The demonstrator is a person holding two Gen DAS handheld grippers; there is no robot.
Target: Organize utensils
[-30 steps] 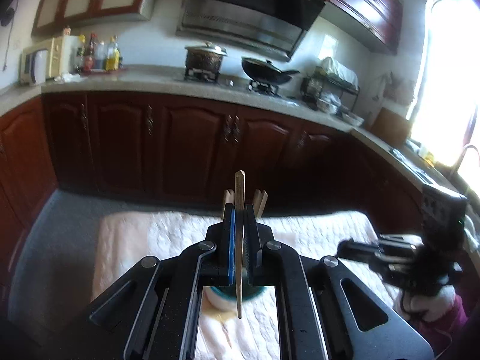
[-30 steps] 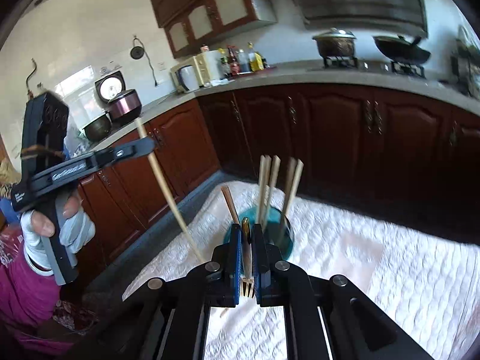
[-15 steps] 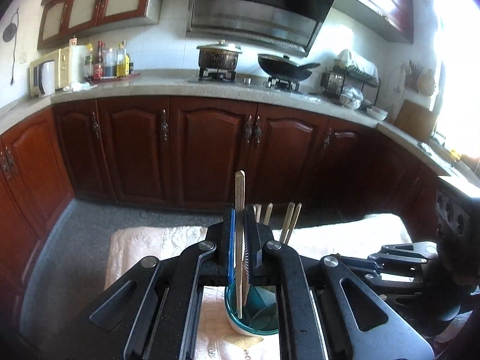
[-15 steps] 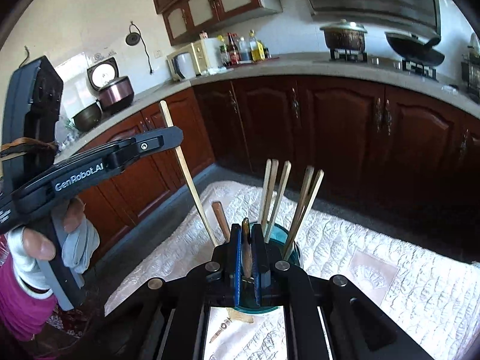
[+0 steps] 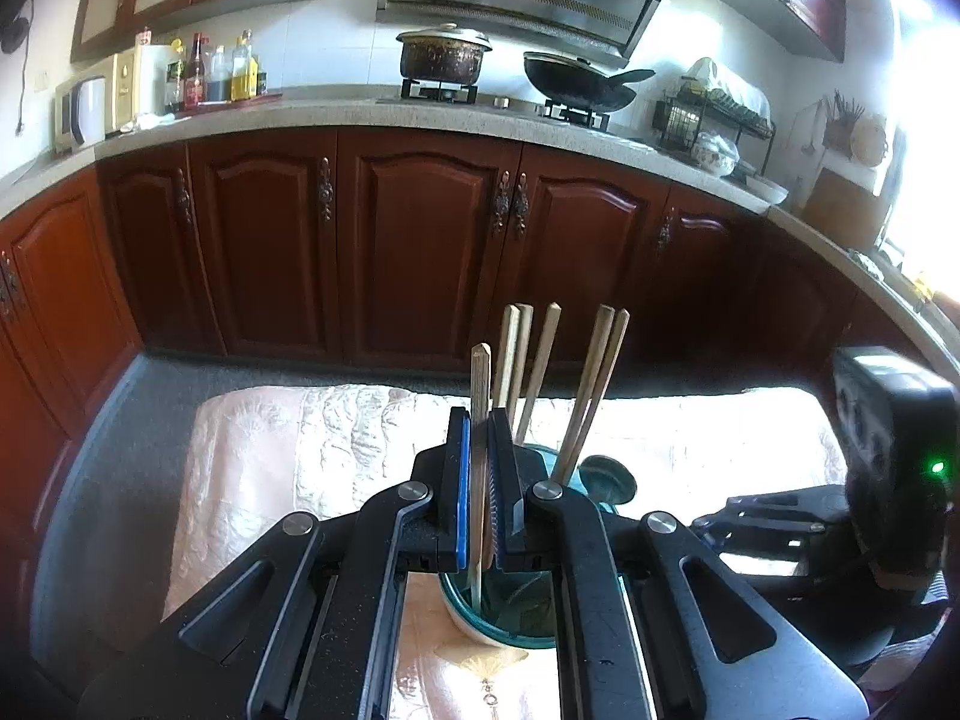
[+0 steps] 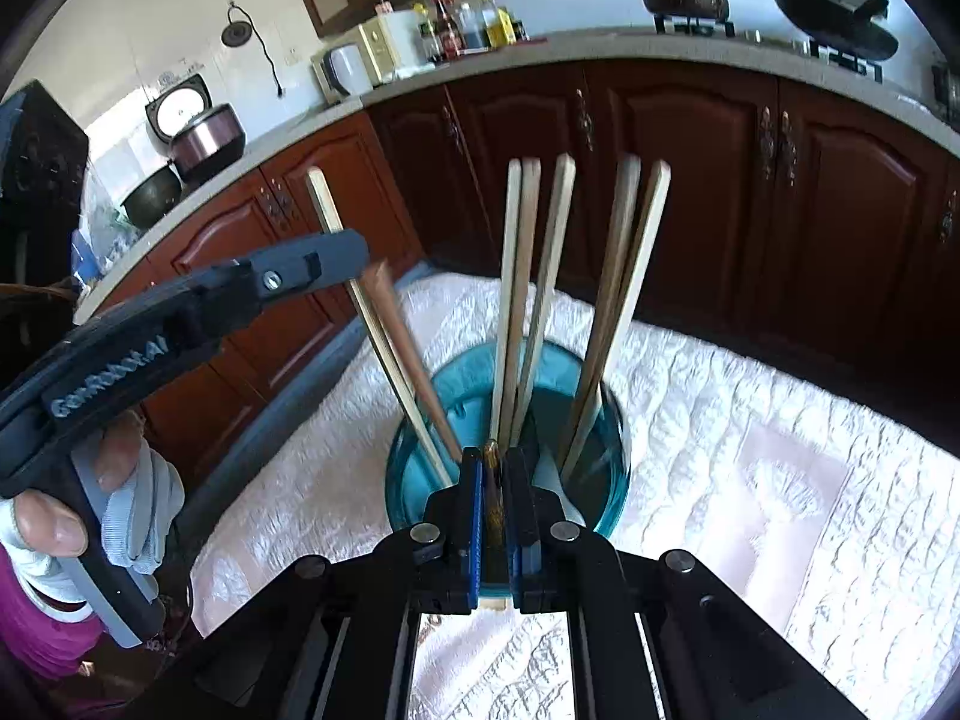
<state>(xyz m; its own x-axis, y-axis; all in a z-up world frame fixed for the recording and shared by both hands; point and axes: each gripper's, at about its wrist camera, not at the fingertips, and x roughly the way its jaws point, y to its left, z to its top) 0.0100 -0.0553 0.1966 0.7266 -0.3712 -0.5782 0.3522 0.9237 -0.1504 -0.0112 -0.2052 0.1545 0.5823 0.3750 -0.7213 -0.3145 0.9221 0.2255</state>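
A teal glass holder stands on a white quilted cloth and holds several wooden chopsticks. My left gripper is shut on one upright wooden chopstick, its lower end inside the holder. In the right wrist view that gripper holds the chopstick slanting into the holder. My right gripper is shut on a dark, gold-tipped utensil handle right at the holder's near rim. A brown-handled utensil also leans in the holder.
Dark red cabinets under a stone counter run behind the cloth. A pot and a wok sit on the stove. The right gripper's body is at the right of the left wrist view.
Both grippers have moved closer to the holder. The left gripper's chopstick has come down into the holder. The right gripper's utensil has come up to the holder's rim.
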